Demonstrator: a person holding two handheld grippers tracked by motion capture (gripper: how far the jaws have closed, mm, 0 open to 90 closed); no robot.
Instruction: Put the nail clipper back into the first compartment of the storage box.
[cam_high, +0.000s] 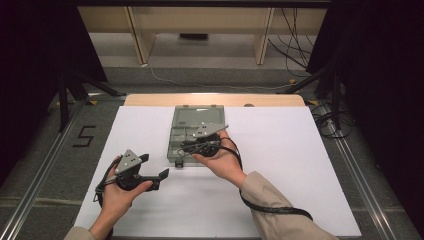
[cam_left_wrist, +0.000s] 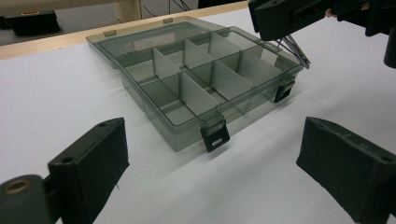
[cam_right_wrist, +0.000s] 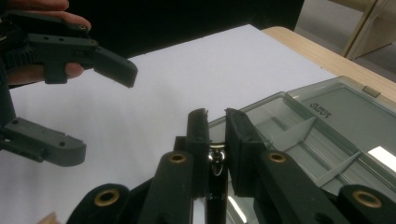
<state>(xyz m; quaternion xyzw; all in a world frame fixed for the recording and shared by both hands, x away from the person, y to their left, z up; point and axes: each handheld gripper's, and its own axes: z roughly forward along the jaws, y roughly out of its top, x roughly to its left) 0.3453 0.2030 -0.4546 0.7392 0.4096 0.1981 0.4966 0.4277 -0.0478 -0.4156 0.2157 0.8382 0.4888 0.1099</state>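
**Two grippers at a smoke-grey compartment box**

Nearest us in the high view, our left hand holds the left gripper (cam_high: 162, 175) low over the white, matte table (cam_high: 300, 190). Its blocky black jaws stand wide apart with nothing between them; in the left gripper view they frame bare table in front of the box.

A little farther on, our right hand, in a beige sleeve (cam_high: 272, 205), carries the right gripper (cam_right_wrist: 215, 123) at the near right corner of the box. Its jaws are almost together, and in the right gripper view they pinch a small, shiny metal item (cam_right_wrist: 215, 161); we cannot tell what it is. In the left gripper view thin metal rods (cam_left_wrist: 295, 49) slant down from that gripper to the box rim.

Beyond lies the translucent smoke-grey plastic compartment box (cam_high: 187, 142), rectangular, lid folded flat back, thin upright dividers forming compartments, two black latches (cam_left_wrist: 215, 136) on its front wall. It sits mid-table, with the pale wooden table edge (cam_high: 215, 99) behind.
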